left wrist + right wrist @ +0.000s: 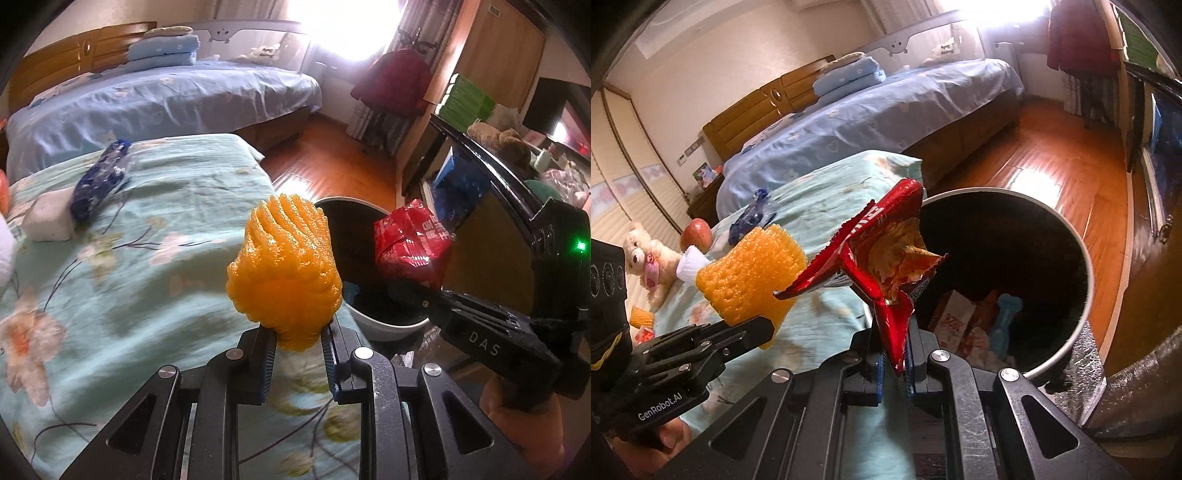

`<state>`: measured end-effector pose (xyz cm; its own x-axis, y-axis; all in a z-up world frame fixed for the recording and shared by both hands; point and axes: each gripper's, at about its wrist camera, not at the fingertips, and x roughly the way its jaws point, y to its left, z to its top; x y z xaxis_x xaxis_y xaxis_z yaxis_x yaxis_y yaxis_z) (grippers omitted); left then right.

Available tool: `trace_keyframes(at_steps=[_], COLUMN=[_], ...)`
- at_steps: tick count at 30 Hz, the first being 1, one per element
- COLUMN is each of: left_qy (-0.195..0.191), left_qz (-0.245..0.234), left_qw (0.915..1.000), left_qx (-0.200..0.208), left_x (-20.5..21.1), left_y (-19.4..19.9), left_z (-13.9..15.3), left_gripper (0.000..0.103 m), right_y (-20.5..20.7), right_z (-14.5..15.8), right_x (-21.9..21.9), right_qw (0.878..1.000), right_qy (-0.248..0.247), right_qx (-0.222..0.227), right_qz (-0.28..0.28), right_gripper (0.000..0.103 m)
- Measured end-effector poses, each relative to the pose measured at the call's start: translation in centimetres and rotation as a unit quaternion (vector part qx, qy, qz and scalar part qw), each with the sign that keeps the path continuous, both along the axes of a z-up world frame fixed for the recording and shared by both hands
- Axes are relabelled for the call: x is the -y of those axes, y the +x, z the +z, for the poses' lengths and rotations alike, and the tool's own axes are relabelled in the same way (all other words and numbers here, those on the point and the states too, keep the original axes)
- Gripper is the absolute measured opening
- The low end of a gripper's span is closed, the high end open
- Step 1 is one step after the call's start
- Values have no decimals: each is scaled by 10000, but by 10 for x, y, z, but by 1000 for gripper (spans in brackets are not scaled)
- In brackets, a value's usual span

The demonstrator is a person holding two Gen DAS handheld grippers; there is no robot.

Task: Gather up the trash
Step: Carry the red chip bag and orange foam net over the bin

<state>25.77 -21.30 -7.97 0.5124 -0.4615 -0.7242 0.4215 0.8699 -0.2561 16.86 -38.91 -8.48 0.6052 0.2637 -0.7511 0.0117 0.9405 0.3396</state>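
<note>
My left gripper (298,345): its two blue-padded jaws squeeze the bottom of an orange foam net sleeve, the soft kind that wraps fruit (284,271). The foam stands up tall out of the jaws.
My right gripper (895,363): its jaws are pinched almost together on the bottom corner of a torn red shiny snack bag (882,258). The bag sticks up and its open top shows a yellow inside.
Where the foam is: in the air over the edge of the small bed, just beside the bin.
Where the red bag is: in the air at the near rim of the bin, right next to the foam.
Bin: a round trash bin with a pale rim and a dark inside (1086,280). It stands on the brown wood floor (1052,166), touching the side of the small bed. Some trash lies at the bottom, with a light blue piece (1004,321) and a white and red pack (955,317).
Small bed: it has a light green sheet with flowers (140,266).
On the sheet: a crumpled dark blue wrapper (99,179), a white foam lump (50,218) touching it, a red apple (696,234), a cream teddy bear (646,258) and another orange foam piece (641,316).
Big bed: it has a blue cover (155,99) and folded blue blankets (162,50) on top, behind the small bed.
</note>
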Motion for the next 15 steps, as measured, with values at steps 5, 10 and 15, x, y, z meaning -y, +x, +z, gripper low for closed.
trace_keyframes(at_steps=[5, 10, 15], left_qy=[57, 111, 149], left_qz=[-102, -183, -253], left_qw=[9999, 9998, 9996], left_qx=[14, 16, 4], left_x=[15, 28, 40], left_y=[5, 8, 12], left_z=[0, -1, -2], left_gripper=[22, 22, 22], right_y=[1, 4, 7], right_z=[-3, -4, -6], right_x=[13, 25, 35], right_qw=[9999, 9998, 9995], right_qy=[16, 13, 24], right_qx=[-38, -59, -71], right_qz=[-116, -205, -291], right_gripper=[8, 8, 8])
